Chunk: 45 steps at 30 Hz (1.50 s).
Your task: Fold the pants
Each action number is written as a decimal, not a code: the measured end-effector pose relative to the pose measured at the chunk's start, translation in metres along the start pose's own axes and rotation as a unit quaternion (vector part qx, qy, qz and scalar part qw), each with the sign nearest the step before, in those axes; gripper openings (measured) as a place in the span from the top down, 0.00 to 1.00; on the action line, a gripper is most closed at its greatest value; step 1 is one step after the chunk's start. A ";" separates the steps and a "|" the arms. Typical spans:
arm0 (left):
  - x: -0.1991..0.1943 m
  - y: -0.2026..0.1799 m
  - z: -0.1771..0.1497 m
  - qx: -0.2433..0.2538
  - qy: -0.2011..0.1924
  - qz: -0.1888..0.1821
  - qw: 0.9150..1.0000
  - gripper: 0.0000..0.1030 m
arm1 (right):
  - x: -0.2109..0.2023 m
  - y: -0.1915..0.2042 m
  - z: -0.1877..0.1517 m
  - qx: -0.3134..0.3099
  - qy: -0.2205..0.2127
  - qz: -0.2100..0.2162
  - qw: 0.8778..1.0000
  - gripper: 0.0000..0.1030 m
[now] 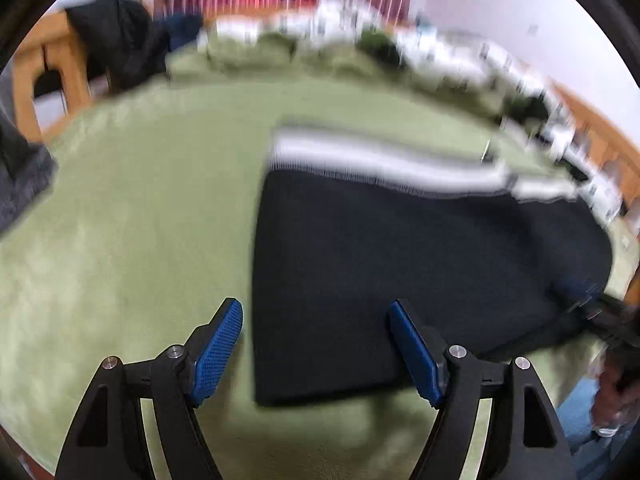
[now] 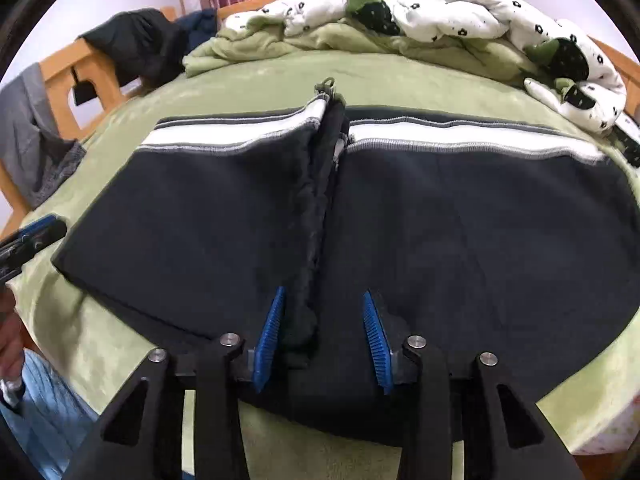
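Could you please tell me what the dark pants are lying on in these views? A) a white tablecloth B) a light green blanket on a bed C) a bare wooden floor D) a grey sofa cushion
B: the dark pants lie spread flat on the light green blanket that covers the bed, with a rumpled white flower-print quilt at the far edge.

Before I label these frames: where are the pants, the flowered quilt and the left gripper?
pants (image 2: 460,232), right wrist view, dark leg panel.
flowered quilt (image 2: 452,12), right wrist view, white bunched fold.
left gripper (image 1: 316,350), left wrist view, between its fingertips.
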<state>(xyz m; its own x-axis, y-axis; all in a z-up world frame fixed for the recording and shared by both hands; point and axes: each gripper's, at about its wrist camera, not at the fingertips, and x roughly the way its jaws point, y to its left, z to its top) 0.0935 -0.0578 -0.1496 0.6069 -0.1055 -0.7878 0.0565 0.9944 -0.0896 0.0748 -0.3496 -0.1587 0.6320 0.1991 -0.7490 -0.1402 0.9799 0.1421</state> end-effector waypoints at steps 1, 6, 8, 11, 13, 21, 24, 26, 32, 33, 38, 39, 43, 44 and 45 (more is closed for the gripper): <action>0.009 0.001 -0.008 -0.006 0.011 -0.007 1.000 0.27 | -0.003 0.000 0.001 0.000 0.006 0.007 1.000 0.61; -0.011 0.014 -0.012 -0.033 -0.004 -0.040 0.999 0.25 | -0.037 -0.017 0.007 0.001 -0.013 -0.007 1.000 0.52; -0.017 0.017 -0.005 -0.037 -0.001 -0.034 0.999 0.26 | -0.058 -0.038 0.011 0.007 -0.045 -0.044 0.998 0.49; -0.022 0.019 0.007 -0.036 -0.012 -0.023 0.999 0.26 | -0.085 -0.089 0.016 0.050 -0.077 -0.114 0.989 0.27; -0.020 0.023 0.019 -0.043 -0.014 -0.014 0.999 0.26 | -0.095 -0.134 0.011 0.095 -0.083 -0.144 0.982 0.25; 0.026 0.039 0.057 -0.081 0.021 -0.069 0.994 0.25 | -0.061 -0.265 -0.003 0.296 -0.068 -0.046 0.952 0.25; 0.053 0.043 0.071 -0.072 0.045 -0.062 0.994 0.25 | -0.040 -0.287 -0.005 0.348 -0.068 -0.007 0.935 0.25; 0.071 0.048 0.074 -0.084 0.066 -0.084 0.991 0.27 | -0.023 -0.296 0.001 0.369 -0.067 0.012 0.927 0.25; 0.088 0.047 0.087 -0.069 0.081 -0.128 0.986 0.29 | 0.006 -0.304 0.032 0.370 -0.069 0.003 0.927 0.23; 0.089 0.047 0.090 -0.070 0.085 -0.134 0.985 0.40 | 0.007 -0.306 0.036 0.376 -0.071 0.003 0.924 0.27; 0.088 0.051 0.101 -0.095 0.087 -0.145 0.981 0.85 | -0.014 -0.297 0.058 0.368 -0.107 -0.006 0.924 0.82; 0.081 0.050 0.103 -0.096 0.079 -0.143 0.982 0.89 | -0.025 -0.281 0.069 0.341 -0.117 -0.030 0.932 0.83; 0.052 0.048 0.113 -0.103 0.038 -0.157 0.981 0.91 | -0.062 -0.224 0.104 0.266 -0.156 -0.069 0.949 0.85; 0.045 0.047 0.116 -0.104 0.031 -0.161 0.981 0.91 | -0.074 -0.211 0.112 0.256 -0.168 -0.069 0.949 0.85; 0.039 0.048 0.120 -0.107 0.025 -0.167 0.980 0.91 | -0.087 -0.194 0.122 0.245 -0.184 -0.068 0.950 0.85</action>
<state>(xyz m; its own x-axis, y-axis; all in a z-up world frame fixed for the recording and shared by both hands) 0.2149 -0.0135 -0.1120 0.5429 -0.4295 -0.7217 0.0740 0.8804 -0.4683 0.1402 -0.5549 -0.0418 0.8550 -0.0258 -0.5180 0.2757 0.8685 0.4119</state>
